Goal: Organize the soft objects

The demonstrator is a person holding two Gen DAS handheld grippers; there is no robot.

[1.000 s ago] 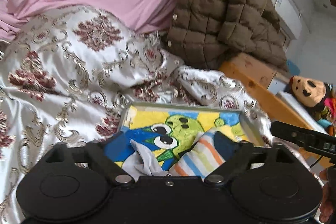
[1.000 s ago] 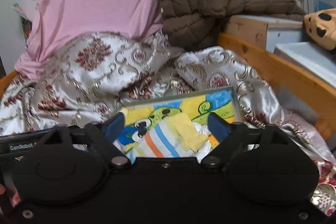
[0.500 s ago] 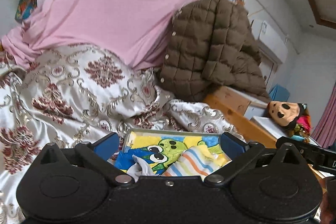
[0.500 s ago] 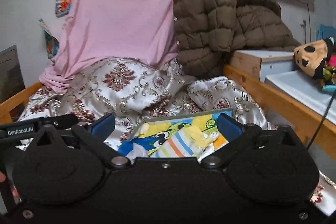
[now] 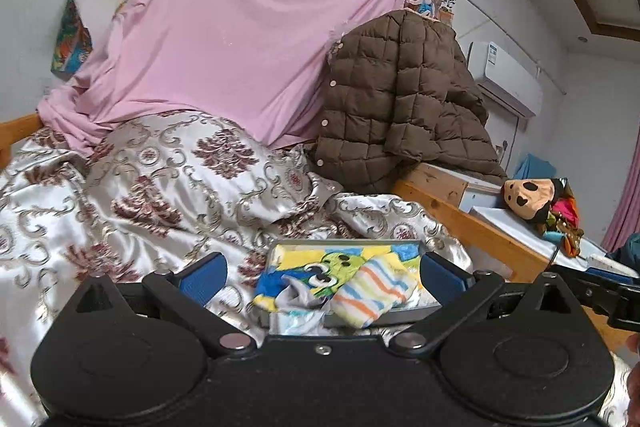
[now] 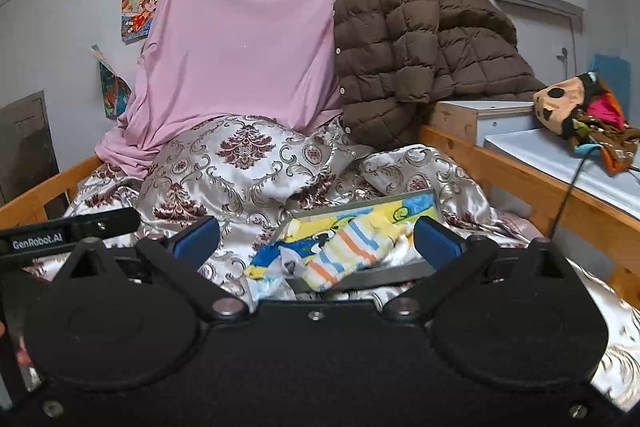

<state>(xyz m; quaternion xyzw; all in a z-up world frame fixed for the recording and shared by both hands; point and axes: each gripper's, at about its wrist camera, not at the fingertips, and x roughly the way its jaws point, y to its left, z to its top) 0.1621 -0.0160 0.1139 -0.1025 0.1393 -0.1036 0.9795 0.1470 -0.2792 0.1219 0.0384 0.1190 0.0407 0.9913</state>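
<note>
Both the left gripper (image 5: pixel 322 273) and the right gripper (image 6: pixel 316 239) are held wide apart and empty. The striped sock (image 5: pixel 370 291), lower centre of frame, lies draped over the near rim of the grey tray (image 5: pixel 416 313). It is judged light, limp and easily bunched, best pinched at the overhanging end.

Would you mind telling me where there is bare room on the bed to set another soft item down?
Free: the satin bedspread between the tray and the pink sheet. Crowded: the tray holds a cartoon towel and striped cloth; the brown jacket fills the far right corner.
</note>
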